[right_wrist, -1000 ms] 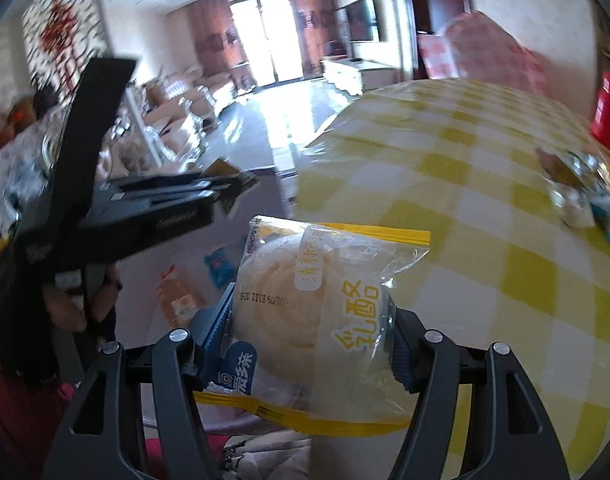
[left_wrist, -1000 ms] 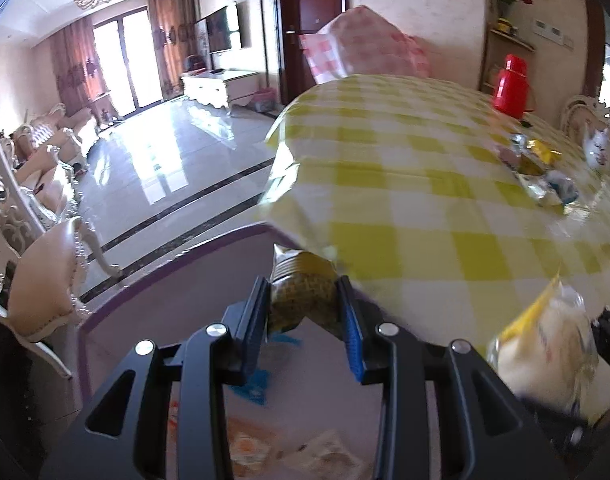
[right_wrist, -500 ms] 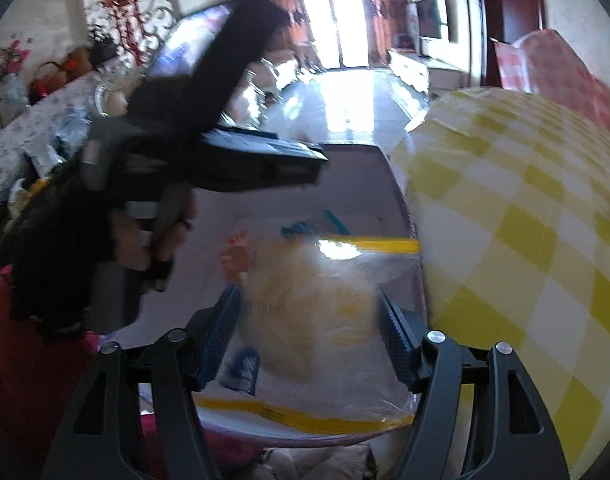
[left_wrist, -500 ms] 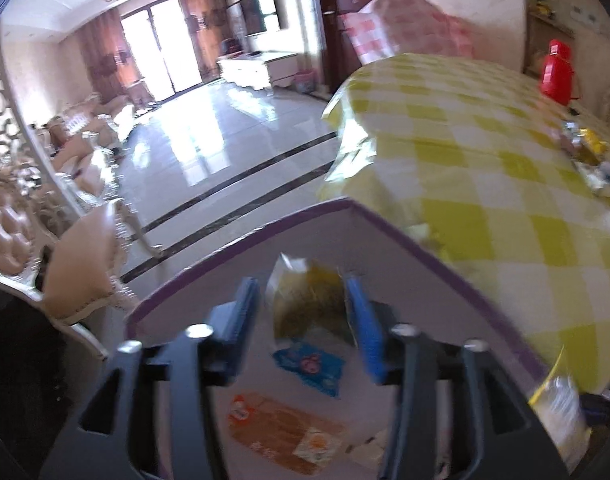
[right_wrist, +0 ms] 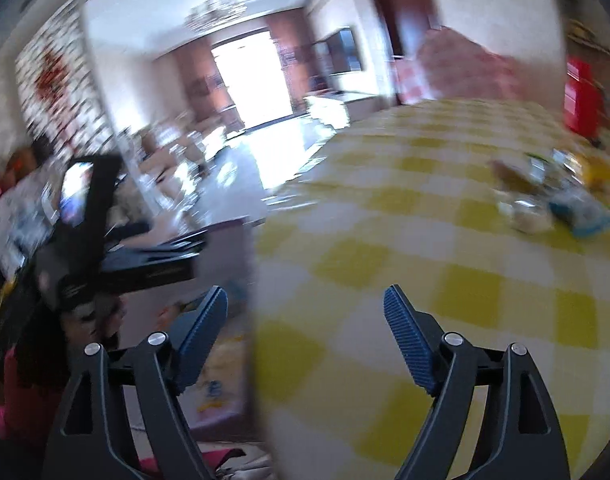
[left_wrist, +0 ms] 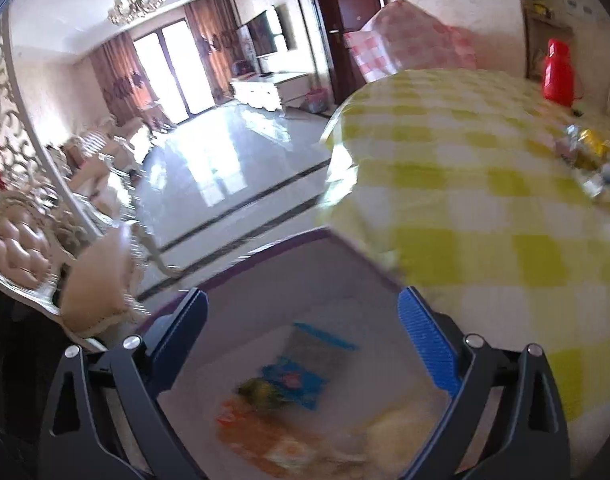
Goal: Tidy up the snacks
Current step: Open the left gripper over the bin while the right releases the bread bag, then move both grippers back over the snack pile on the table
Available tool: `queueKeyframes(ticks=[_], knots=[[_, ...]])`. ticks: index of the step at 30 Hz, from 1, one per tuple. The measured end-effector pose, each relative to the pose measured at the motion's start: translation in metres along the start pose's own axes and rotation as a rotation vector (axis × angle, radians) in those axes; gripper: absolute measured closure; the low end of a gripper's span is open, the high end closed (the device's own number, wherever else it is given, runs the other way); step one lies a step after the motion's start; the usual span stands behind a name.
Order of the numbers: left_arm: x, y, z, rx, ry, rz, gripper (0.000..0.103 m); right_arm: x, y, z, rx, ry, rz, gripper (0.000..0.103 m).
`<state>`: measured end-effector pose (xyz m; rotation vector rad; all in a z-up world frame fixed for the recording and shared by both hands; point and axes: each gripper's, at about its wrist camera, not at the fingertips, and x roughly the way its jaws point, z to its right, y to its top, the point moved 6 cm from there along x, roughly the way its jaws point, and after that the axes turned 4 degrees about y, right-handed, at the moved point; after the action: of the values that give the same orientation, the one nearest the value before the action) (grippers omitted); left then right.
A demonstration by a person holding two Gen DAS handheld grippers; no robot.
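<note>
Now both grippers stand wide and empty. The left gripper (left_wrist: 303, 320), its jaws just sprung apart, hangs over the purple-rimmed box (left_wrist: 265, 246) with nothing between the pads. The right gripper (right_wrist: 305, 312), jaws also just widened, straddles the edge where the box meets the bench (right_wrist: 425, 280), and nothing sits between its blue pads either.

Risks, as I judge them: both views are smeared, so the hands look to be moving fast. A quick reach toward the remaining snack pile (right_wrist: 553, 204) could scatter those light wrappers across the slick yellow-check cloth, or nudge one off the bench edge. The two grippers sit close together at the box, and the left one shows as a dark shape in the right view, so a crossing reach could knock them together.

Inside the box lie the dropped snack packets (left_wrist: 293, 384): one blue, one orange-red, something green and yellow, a pale one at lower right. They are blurred, flat and overlapping. The pile on the bench is crinkly, gold, silver and blue, well apart from the box, near a red thermos (left_wrist: 559, 74).
</note>
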<state>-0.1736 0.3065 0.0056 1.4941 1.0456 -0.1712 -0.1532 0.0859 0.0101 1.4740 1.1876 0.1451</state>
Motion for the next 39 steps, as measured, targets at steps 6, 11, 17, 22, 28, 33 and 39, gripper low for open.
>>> queueKeyframes(ticks=[6, 11, 17, 22, 28, 33, 39], knots=[[-0.032, 0.029, 0.079, -0.035, -0.305, -0.002, 0.002, -0.029, 0.001, 0.092, 0.184, -0.167, 0.049, 0.023], [-0.031, 0.059, 0.162, -0.105, -0.5, -0.07, 0.002, -0.059, -0.01, 0.175, 0.347, -0.31, 0.066, 0.022], [-0.004, 0.096, 0.248, -0.144, -0.56, -0.146, 0.002, -0.092, -0.015, 0.238, 0.47, -0.392, 0.126, 0.022], [0.017, 0.099, 0.291, -0.144, -0.548, -0.174, 0.002, -0.082, 0.003, 0.264, 0.448, -0.447, 0.116, 0.022], [0.026, 0.093, 0.272, -0.34, -0.552, -0.148, 0.002, -0.051, 0.049, 0.29, 0.328, -0.527, 0.115, 0.02], [0.033, 0.093, 0.263, -0.287, -0.546, -0.172, 0.002, 0.004, 0.071, 0.298, 0.124, -0.433, -0.042, 0.016], [0.038, 0.093, 0.259, -0.272, -0.541, -0.184, 0.002, 0.034, 0.081, 0.305, -0.027, -0.407, -0.141, 0.016]])
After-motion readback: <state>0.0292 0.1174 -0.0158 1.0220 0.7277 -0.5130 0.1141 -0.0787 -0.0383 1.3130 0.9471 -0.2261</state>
